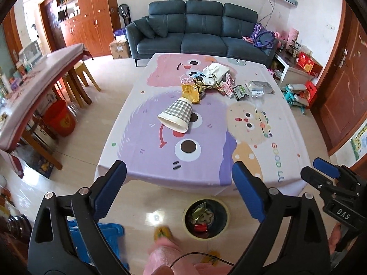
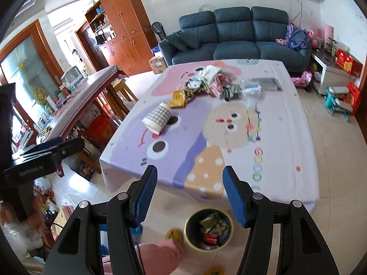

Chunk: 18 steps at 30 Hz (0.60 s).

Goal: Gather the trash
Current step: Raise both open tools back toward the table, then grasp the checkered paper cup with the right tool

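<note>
Nearest: left gripper and right gripper, both with jaws spread wide and holding nothing, poised over the floor just short of the table; between them on the floor, a round trash bin holding several wrappers. On the table's cartoon-print cloth, near the left edge: a checked paper cup lying on its side, mouth toward the cameras. Farther back at mid-table: a heap of snack wrappers with a yellow packet at its near edge, just behind the cup; beyond the table, a dark blue sofa.
</note>
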Motion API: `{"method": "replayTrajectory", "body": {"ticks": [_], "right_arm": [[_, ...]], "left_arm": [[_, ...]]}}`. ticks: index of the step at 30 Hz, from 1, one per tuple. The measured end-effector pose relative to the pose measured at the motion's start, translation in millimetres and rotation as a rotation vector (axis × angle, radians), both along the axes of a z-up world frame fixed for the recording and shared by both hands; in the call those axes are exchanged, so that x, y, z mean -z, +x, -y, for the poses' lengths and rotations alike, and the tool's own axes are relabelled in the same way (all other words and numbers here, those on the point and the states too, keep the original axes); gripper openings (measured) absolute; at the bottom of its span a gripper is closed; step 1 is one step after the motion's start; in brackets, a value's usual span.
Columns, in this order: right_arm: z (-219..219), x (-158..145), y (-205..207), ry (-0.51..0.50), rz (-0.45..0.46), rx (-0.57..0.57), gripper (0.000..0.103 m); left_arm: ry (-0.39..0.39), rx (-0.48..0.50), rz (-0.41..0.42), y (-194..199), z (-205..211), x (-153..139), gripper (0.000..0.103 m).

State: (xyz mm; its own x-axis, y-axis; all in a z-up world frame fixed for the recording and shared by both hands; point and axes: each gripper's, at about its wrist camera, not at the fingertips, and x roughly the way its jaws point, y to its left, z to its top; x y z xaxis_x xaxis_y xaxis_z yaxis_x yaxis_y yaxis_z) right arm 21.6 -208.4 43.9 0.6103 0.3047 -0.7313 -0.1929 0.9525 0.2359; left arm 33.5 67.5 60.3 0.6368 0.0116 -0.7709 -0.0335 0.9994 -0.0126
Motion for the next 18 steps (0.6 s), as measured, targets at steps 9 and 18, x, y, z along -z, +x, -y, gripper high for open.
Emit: {"method": "replayTrajectory", "body": {"ticks": [9, 18], "right_arm": [[-45, 10, 104, 0.001, -0.052, 0.014, 0.06], [-114, 88, 233, 0.09, -0.277, 0.103, 0.06]], "left_arm": [[-0.112, 0.097, -0.082, 121, -50, 55, 0.093], [-0.018, 0.269, -0.173, 253, -93, 104, 0.093]]}}
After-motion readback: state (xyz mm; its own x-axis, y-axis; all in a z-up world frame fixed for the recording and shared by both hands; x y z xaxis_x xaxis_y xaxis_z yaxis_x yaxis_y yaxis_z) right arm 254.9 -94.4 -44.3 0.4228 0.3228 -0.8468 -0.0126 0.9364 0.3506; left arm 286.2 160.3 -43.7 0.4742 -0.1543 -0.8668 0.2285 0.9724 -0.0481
